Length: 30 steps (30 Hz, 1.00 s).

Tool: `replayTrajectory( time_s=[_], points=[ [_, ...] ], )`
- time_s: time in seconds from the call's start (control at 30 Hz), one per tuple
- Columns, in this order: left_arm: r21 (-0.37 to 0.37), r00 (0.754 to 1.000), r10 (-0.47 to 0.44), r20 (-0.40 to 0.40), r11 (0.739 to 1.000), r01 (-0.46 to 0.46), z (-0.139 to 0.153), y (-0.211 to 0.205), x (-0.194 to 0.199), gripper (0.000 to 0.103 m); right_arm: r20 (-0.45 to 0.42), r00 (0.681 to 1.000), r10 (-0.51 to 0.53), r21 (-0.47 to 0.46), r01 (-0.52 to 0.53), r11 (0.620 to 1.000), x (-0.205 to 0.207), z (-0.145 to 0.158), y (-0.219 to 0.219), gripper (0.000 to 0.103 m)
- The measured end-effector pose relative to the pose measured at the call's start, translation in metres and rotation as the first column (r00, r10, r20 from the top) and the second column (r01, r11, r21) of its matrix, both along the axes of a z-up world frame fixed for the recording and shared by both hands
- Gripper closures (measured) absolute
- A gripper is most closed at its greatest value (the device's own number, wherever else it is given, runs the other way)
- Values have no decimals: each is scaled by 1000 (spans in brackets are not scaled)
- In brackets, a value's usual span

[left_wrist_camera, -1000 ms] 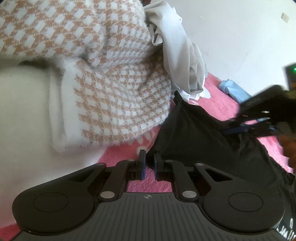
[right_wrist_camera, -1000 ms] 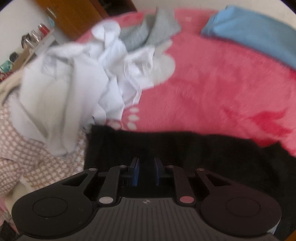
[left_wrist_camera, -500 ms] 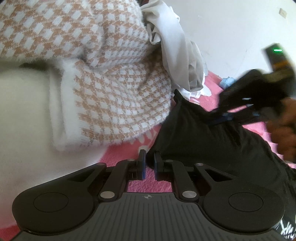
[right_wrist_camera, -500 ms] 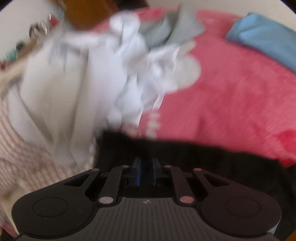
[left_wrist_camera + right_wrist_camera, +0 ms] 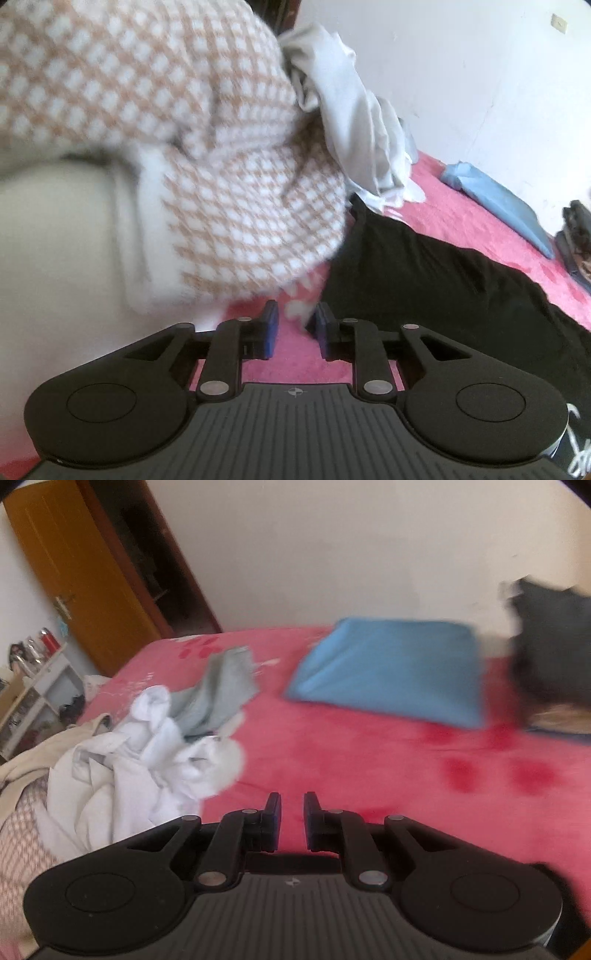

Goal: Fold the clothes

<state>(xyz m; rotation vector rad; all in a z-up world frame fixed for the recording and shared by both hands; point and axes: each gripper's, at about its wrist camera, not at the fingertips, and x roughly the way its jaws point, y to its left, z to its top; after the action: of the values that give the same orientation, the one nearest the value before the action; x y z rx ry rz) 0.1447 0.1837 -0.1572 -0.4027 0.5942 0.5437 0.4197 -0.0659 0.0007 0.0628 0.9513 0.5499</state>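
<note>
Left claw released, empty, above pink blanket just beside black garment. Right claw released, empty, near white clothes pile.

Bright daylight fills both fisheye views; edges curve strongly, and motion blur smears the blue folded cloth and checked sweater.

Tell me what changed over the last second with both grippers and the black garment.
Both let go. The left gripper had its jaws shut on the edge of the black garment; they now stand apart with pink blanket between them. The right gripper also opened and swung up and away, so the garment left its view. Unchanged: the checked sweater, white pile and folded blue cloth.
</note>
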Motion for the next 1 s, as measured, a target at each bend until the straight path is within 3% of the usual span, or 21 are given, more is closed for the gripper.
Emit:
replayTrajectory(
  time_s=[0.13,0.23,0.37,0.57,0.73,0.83,1.0],
  points=[
    [33,1000,2,7,999,-2,6,-2,-5,81,-87,996,20,-29,-23,999,-4,-5,-19,89],
    [82,999,-32,18,996,30,11,-16,-7,81,-144,989,18,-86,-31,996,-2,-37,-15,89],
    [125,994,-107,33,987,102,16,-35,-3,81,-252,966,-65,-47,55,997,22,-84,-16,89],
    [145,973,-231,-25,962,232,6,-55,29,80,-317,940,-127,-34,123,992,48,-112,-6,84],
    [152,968,-243,-58,957,249,-6,-62,41,79,-355,920,-169,-48,162,986,66,-133,4,72],
    [150,970,-236,-63,958,243,-9,-62,40,79,-336,927,-169,-116,137,984,67,-138,16,72],
    [150,970,-234,-63,959,241,-10,-61,42,79,-339,926,-164,-146,120,982,68,-141,21,74]
  ],
)
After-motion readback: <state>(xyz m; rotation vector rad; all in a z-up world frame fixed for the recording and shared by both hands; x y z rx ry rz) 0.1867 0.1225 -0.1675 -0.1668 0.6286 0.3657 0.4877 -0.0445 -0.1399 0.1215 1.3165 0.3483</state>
